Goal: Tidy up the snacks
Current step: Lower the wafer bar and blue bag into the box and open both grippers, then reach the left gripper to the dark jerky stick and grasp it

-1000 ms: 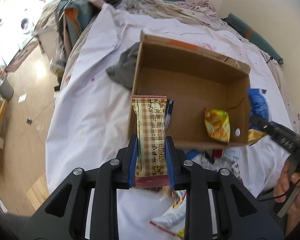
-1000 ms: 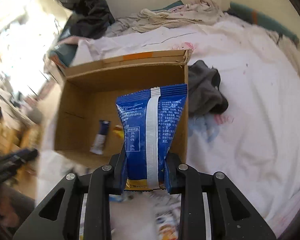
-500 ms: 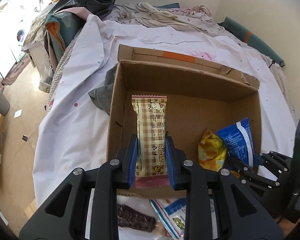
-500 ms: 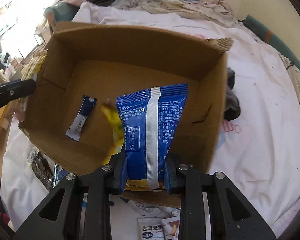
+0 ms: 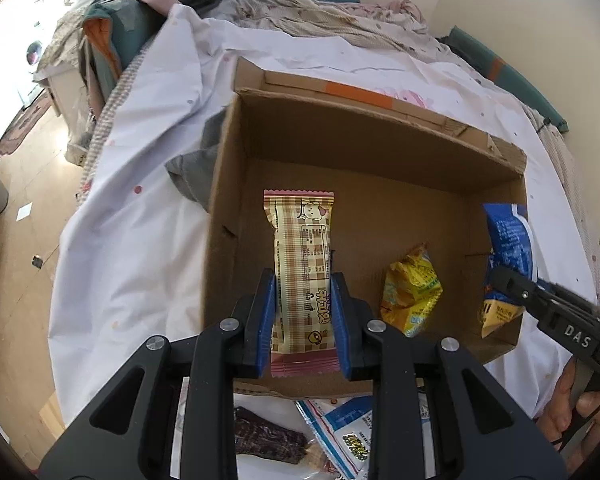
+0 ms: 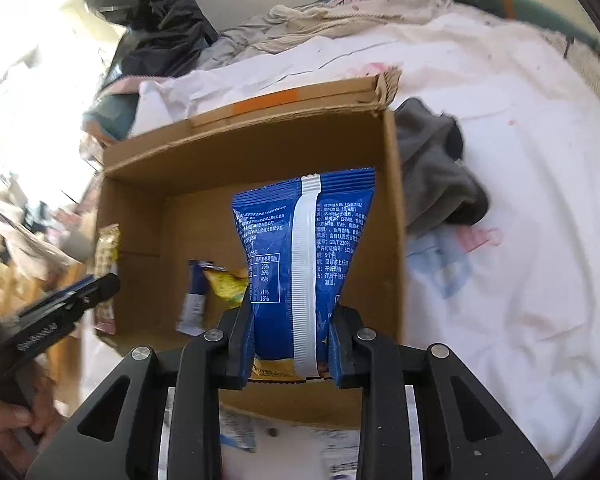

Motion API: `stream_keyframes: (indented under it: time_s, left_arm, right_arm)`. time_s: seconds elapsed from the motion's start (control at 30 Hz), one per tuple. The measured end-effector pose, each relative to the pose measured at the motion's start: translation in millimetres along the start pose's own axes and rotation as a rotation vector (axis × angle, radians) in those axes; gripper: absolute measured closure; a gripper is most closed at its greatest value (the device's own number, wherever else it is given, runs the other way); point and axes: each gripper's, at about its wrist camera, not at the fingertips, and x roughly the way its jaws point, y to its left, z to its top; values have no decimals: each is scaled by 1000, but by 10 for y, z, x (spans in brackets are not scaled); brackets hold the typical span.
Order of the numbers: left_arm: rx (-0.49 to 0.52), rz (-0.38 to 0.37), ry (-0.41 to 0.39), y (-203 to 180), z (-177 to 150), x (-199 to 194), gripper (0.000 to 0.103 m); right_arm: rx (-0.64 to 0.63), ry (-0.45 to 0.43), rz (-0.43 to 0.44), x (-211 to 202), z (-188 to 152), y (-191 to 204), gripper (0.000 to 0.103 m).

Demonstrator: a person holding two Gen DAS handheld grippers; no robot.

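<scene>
An open cardboard box (image 5: pixel 380 136) (image 6: pixel 236 144) stands on a white sheet. My left gripper (image 5: pixel 303 304) is shut on a tan plaid snack bar (image 5: pixel 302 264), held upright over the box's near left part. My right gripper (image 6: pixel 292 336) is shut on a blue snack bag (image 6: pixel 304 256), which hangs over the box's right side; that bag (image 5: pixel 510 240) also shows in the left wrist view. A yellow packet (image 5: pixel 412 292) (image 6: pixel 226 282) and a small blue-white sachet (image 6: pixel 194 300) lie on the box floor.
Loose snack packets (image 5: pixel 340 432) and a dark wrapped bar (image 5: pixel 266 440) lie on the sheet in front of the box. A grey cloth (image 6: pixel 436 176) (image 5: pixel 196 164) lies beside the box. Rumpled bedding (image 5: pixel 320 12) is piled at the back. A hand (image 5: pixel 572 408) grips the right tool.
Both grippers have come in over the box with their snacks still held. The box now looks nearer and larger in the left wrist view.
</scene>
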Motion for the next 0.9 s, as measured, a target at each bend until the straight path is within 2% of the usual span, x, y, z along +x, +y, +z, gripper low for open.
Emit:
stream_keyframes:
  time_s: [0.13,0.27,0.33,0.37,0.4,0.43,0.57,0.9]
  left_arm:
    - [24,-2,4,-77,-22,27,80]
    - [23,-36,-3,-105,-37,28,80]
    - [23,-66,13,-120,-44,67,71]
    - [29,-99,46,-146,-57,122,53]
    - [32,-117,62,-159,-68,146,39]
    - [31,-137,74,-182,-90,166,36]
    - [56,-143,64,-258,-120,133,30]
    - [47,-103,18,-196,-127,-7,28]
  right_arm:
    - [-7,26,8,45,-5,29,73]
    - [15,42,34,76,12,0,69]
    - [33,44,38,76,19,-9,62]
    - [35,27,35,44,27,-7,43]
    - [39,-7,30,-17,34,-5,24]
    - [40,-36,32,-64,40,4,20]
    - [47,-96,63,-221,69,-27,18]
    - [156,-104,99,-314,88,-263,18]
